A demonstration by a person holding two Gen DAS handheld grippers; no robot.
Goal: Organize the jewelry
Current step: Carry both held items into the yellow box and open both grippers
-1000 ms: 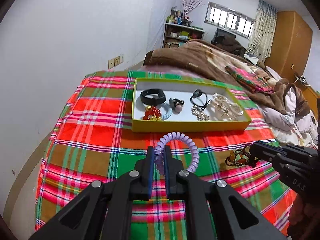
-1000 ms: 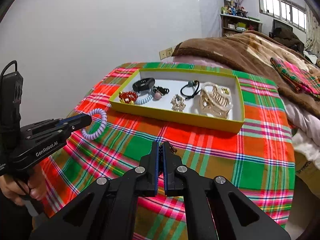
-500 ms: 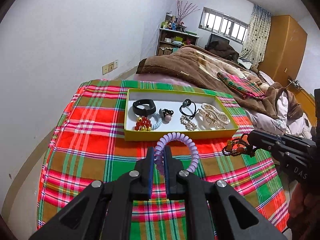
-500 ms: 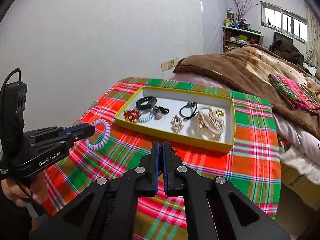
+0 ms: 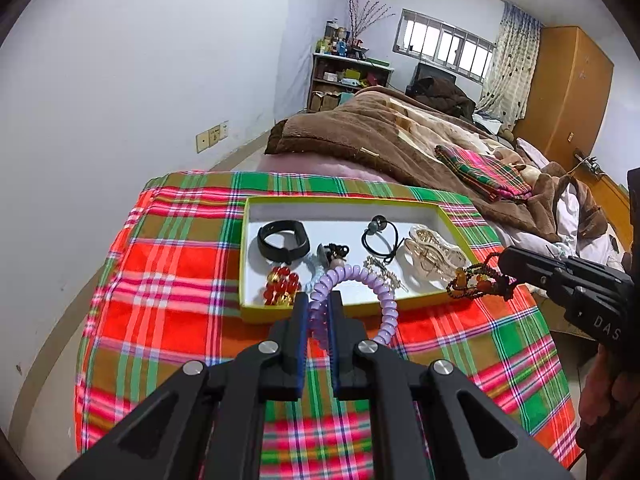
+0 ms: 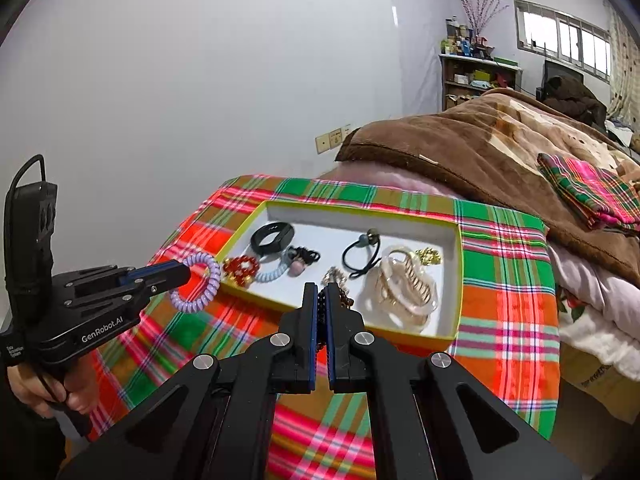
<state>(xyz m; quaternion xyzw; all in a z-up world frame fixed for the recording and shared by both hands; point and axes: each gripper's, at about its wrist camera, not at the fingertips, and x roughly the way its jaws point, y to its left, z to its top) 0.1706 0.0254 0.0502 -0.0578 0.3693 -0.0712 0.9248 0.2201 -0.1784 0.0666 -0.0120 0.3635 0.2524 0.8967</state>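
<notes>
Jewelry mostly lay in the tray (image 5: 256, 312) already. Left gripper (image 5: 319, 312) was clamped on a purple coil (image 5: 352, 276), right gripper (image 6: 321, 306) on a bead strand (image 5: 476, 284), both aloft near the tray, neither placed yet.

A pale wall (image 5: 140, 80) runs along the left, with a socket plate (image 5: 212, 136) low on it. A plaid cloth (image 5: 168, 264) covers the near end of the bed; a brown blanket (image 5: 360, 132) lies heaped beyond it, with a folded plaid cloth (image 5: 480, 172) on top. At the far wall stands a cluttered shelf (image 5: 344, 80) with bare twigs (image 5: 364, 16) above it. Daylight comes through a barred window (image 5: 444, 46) with a patterned curtain (image 5: 508, 68) at its right. A wooden wardrobe (image 5: 568, 96) fills the far right corner.
</notes>
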